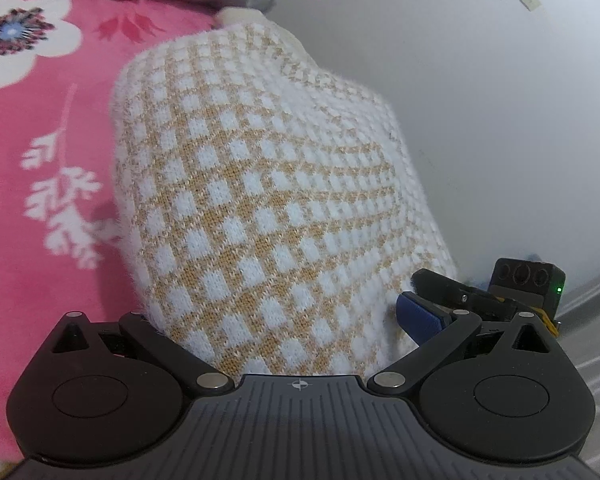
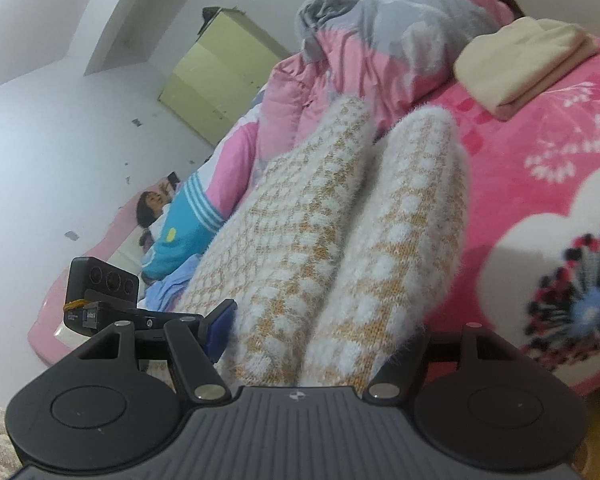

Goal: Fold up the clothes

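Sweater [image 1: 260,184], checked, hangs half-folded above the bed [image 1: 40,140], gripped near by both the left tool [image 1: 276,356] and right tool [image 2: 320,356]; flattening seems left.

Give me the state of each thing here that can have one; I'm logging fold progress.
checked sweater: bunched between both grippers, lifted off the bed, partly folded.
left gripper: fingers hidden by knit, closure unclear.
right gripper: fingers hidden by knit, closure unclear.
cream garment: folded, lying flat on the blanket.
pink floral blanket: spread over the bed.
pink and grey quilt: heaped, unfolded.
green wardrobe: doors shut.
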The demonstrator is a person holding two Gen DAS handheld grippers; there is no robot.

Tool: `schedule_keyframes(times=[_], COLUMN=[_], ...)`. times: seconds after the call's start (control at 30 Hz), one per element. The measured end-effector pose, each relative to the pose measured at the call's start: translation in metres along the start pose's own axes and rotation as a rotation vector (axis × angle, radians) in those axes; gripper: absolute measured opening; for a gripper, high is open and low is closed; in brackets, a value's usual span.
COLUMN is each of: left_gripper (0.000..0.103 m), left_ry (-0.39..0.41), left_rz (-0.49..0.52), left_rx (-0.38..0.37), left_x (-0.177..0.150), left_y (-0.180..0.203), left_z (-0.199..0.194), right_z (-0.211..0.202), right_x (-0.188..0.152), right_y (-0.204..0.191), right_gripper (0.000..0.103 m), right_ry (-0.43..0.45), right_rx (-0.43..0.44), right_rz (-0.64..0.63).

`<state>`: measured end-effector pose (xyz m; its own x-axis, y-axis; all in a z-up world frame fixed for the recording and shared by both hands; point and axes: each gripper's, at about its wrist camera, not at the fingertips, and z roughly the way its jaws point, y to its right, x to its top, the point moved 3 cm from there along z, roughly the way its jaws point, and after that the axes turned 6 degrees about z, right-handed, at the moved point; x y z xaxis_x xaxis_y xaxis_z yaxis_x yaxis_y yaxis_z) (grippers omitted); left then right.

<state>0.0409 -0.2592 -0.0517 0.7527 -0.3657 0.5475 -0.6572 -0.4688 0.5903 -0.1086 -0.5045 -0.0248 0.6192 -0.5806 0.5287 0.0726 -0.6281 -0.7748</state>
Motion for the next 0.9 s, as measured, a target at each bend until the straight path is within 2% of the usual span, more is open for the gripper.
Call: schedule_keyframes(times=[0.2, 0.37, 0.43, 0.53, 0.73, 0.9], left_gripper=[0.102, 0.102, 0.102, 0.102, 0.102, 0.102], left_ry=[-0.041, -0.058, -0.064, -0.03, 0.067, 0.111], left_rz=[0.033, 0.04, 0.043, 0.042, 0.015, -0.027], left_rx=[-0.046, -0.109, -0.134, -0.165, -0.175, -0.179], left_x=[0.022, 0.078, 0.101, 0.151, 0.263, 0.348], left_y=[0.001, -0.013, -0.018, -0.029, -0.066, -0.099], left_z=[0.041, 0.094, 0.115, 0.142, 0.199, 0.245], right_z=[-0.022, -0.03, -0.027, -0.017, 0.024, 0.059], right_x=[0.018, 0.06, 0.091, 0.149, 0.279, 0.364], right_y=[0.033, 0.06, 0.064, 0.07, 0.093, 0.119], right_gripper=[0.07, 0.07, 0.07, 0.07, 0.07, 0.07], right_ry=[0.051, 0.079, 0.078, 0.065, 0.042, 0.034], right_rx=[-0.026, -0.069, -0.1, -0.138, -0.2, -0.238], right_rz=[0.016, 0.022, -0.024, -0.104, -0.25, -0.314])
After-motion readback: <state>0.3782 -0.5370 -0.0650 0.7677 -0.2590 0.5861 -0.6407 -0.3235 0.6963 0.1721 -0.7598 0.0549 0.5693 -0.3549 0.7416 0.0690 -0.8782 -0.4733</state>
